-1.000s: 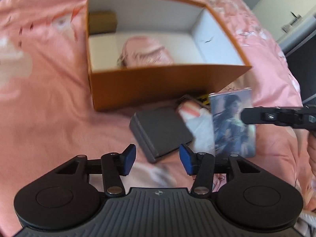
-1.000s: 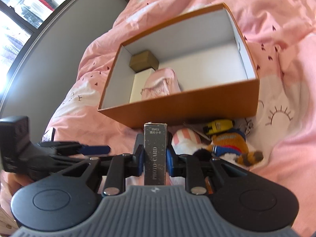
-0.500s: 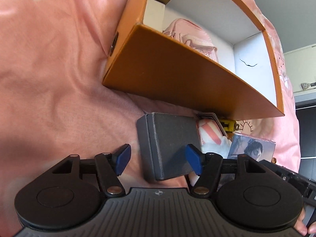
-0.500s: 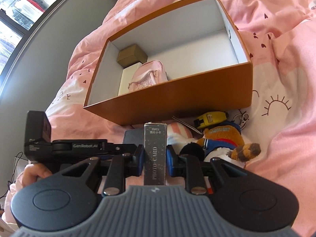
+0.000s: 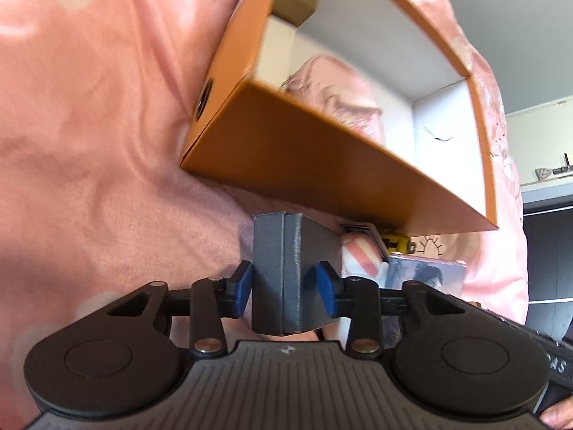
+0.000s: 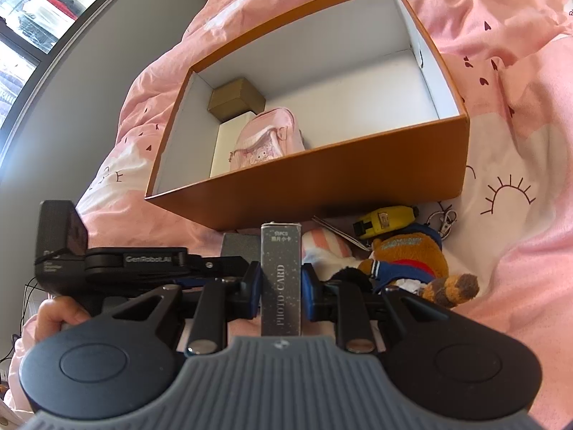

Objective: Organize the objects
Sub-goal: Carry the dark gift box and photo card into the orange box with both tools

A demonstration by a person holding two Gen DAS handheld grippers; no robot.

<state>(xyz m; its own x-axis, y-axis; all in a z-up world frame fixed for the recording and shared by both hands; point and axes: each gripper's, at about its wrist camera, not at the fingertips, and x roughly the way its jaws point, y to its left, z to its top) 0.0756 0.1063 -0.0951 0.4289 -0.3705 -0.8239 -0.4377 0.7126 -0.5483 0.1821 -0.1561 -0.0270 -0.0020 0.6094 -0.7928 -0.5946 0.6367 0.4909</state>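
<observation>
We are closing our left gripper (image 5: 284, 288) on a dark grey rectangular case (image 5: 286, 276); its jaws are narrowing, with the blue pads (image 5: 240, 288) already touching the case's two sides. The case is lying on the pink printed bedspread (image 5: 100, 136), just in front of the near wall of the orange cardboard box (image 6: 322, 175). Our right gripper (image 6: 281, 288) is holding a slim dark "PHOTO CARD" box (image 6: 281, 279) upright, its jaws clamped narrow on it. Inside the orange box, a small pink backpack (image 6: 266, 141) is resting by the left end, beside a small brown carton (image 6: 232, 98) in the far left corner. A brown plush toy (image 6: 408, 263) and a yellow tape measure (image 6: 385, 220) are lying on the bedspread near the box's front right corner.
</observation>
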